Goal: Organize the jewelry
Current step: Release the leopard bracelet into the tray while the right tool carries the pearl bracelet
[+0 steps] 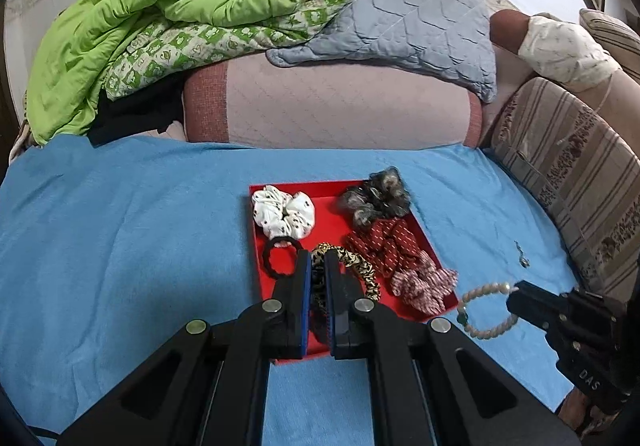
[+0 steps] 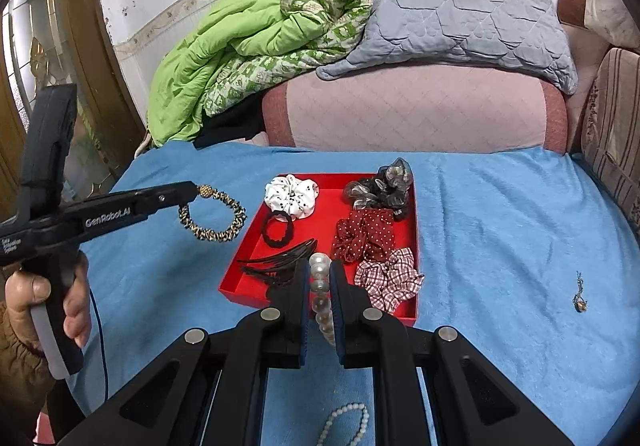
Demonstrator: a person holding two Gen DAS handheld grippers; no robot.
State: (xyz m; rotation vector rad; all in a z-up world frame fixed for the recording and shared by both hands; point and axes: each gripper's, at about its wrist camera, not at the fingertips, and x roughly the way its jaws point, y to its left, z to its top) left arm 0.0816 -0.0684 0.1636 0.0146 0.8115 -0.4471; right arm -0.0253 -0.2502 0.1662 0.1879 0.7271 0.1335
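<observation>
A red tray lies on the blue blanket and holds several scrunchies, a black hair tie and a black hair clip. My left gripper is shut on a leopard-print hair band, held in the air to the left of the tray in the right wrist view. My right gripper is shut on a pearl bead bracelet, at the tray's near right corner in the left wrist view.
A small dark earring lies on the blanket right of the tray. A pale bead necklace lies near the front edge. Pillows and quilts are piled behind; a striped cushion is at right.
</observation>
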